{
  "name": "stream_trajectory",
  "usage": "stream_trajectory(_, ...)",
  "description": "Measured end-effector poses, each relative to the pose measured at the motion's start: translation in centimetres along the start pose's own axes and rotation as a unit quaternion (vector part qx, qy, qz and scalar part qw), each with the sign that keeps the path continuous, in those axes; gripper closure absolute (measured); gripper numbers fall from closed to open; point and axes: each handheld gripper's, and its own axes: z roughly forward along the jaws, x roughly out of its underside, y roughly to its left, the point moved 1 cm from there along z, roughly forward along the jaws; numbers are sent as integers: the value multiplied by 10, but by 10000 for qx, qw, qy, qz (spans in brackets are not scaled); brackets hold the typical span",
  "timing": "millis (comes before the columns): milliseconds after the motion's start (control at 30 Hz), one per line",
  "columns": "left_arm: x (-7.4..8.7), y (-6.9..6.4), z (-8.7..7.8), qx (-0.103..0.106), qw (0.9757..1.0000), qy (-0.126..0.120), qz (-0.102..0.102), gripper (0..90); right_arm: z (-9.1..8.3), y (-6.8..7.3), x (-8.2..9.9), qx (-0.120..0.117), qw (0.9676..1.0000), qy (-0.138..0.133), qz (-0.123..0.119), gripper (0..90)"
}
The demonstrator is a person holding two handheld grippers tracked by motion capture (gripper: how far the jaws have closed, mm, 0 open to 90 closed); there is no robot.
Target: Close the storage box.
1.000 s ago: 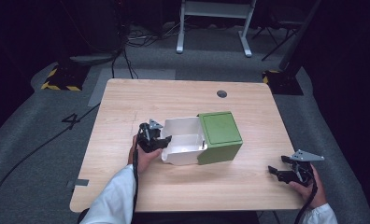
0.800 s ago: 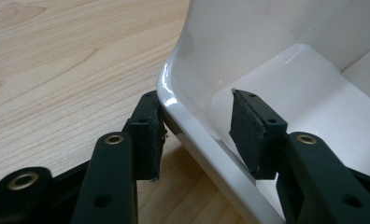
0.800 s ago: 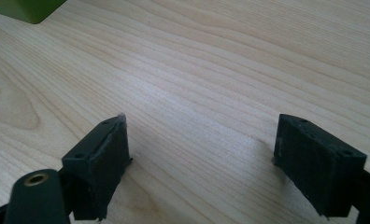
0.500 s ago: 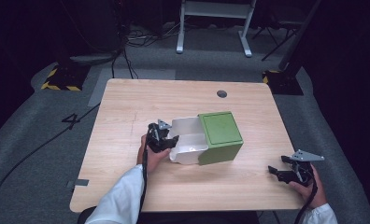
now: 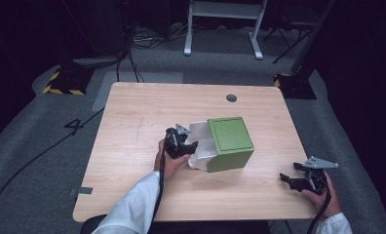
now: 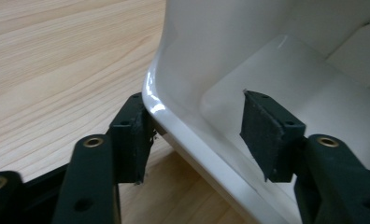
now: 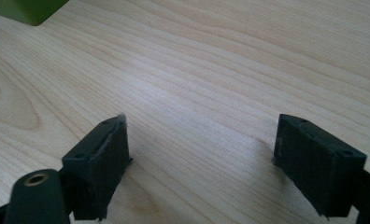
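Left gripper (image 6: 197, 135) agape astride white drawer (image 6: 248, 60) rim, one jaw inside; right gripper (image 7: 202, 163) open, empty, well apart.

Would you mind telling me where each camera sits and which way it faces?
High view: above the person's side, looking forward and down at the table; forearms, hands, left gripper, right gripper.
Left gripper view: looks along its open jaws straddling the white container rim.
Right gripper view: looks along open jaws over bare wood, green box corner.
High and left gripper views share the white container.
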Motion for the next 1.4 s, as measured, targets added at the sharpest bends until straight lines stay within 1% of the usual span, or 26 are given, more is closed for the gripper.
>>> stream_trajectory(100,-2,-6,4,43,10000,-43,28,424,0,0,0,-3,10000,0,-3,179)
stream_trajectory(167,-4,-9,7,100,9999,-73,-26,422,0,0,0,-4,10000,1,-8,178)
stream_trajectory(233,-5,-14,12,129,9999,-104,-22,415,0,0,0,-2,10000,0,-12,178)
stream_trajectory(267,-6,-15,13,171,9998,-103,-34,411,0,0,0,-1,10000,-1,-11,179)
stream_trajectory(433,-8,-18,17,253,9995,-171,-87,399,0,0,0,0,10000,-4,-13,179)
stream_trajectory(533,-11,-21,19,253,9995,-187,-16,387,0,0,0,-2,10000,-4,-15,179)
stream_trajectory(567,-11,-22,20,290,9994,-179,-27,375,0,0,0,0,10000,-3,-17,179)
stream_trajectory(667,-11,-24,21,294,9994,-169,-10,349,0,0,0,-2,10000,-4,-16,179)
stream_trajectory(700,-11,-24,21,290,9995,-150,43,349,0,0,0,-2,10000,-5,-16,179)
stream_trajectory(800,-11,-24,20,302,9994,-91,118,294,0,0,0,-1,10000,-4,-18,179)
stream_trajectory(900,-12,-26,18,270,9993,-3,260,274,0,0,0,-1,10000,-4,-18,179)
stream_trajectory(967,-12,-26,16,269,9990,40,359,233,0,0,0,-1,10000,-3,-16,179)
stream_trajectory(1000,-12,-26,15,244,9989,71,395,233,0,0,0,-1,10000,-3,-16,179)
stream_trajectory(1033,-12,-25,13,224,9987,78,455,214,0,0,0,-3,10000,-6,-10,179)
stream_trajectory(1067,-12,-24,12,228,9985,80,487,214,0,0,0,-3,10000,-6,-10,179)
stream_trajectory(1167,-12,-22,8,174,9983,116,536,198,0,0,0,-1,10000,-3,-15,179)
stream_trajectory(1233,-12,-20,5,196,9983,122,535,192,0,0,0,-3,10000,-5,-11,179)
stream_trajectory(1267,-12,-18,4,280,9981,113,532,192,0,0,0,-3,10000,-6,-11,179)
stream_trajectory(1333,-12,-17,0,288,9980,96,553,184,0,0,0,-3,10000,-4,-17,179)
stream_trajectory(1367,-12,-16,-2,281,9977,91,617,184,0,0,0,-4,10000,-3,-16,179)
stream_trajectory(1400,-12,-15,-3,289,9975,95,633,184,0,0,0,-3,10000,-4,-16,179)
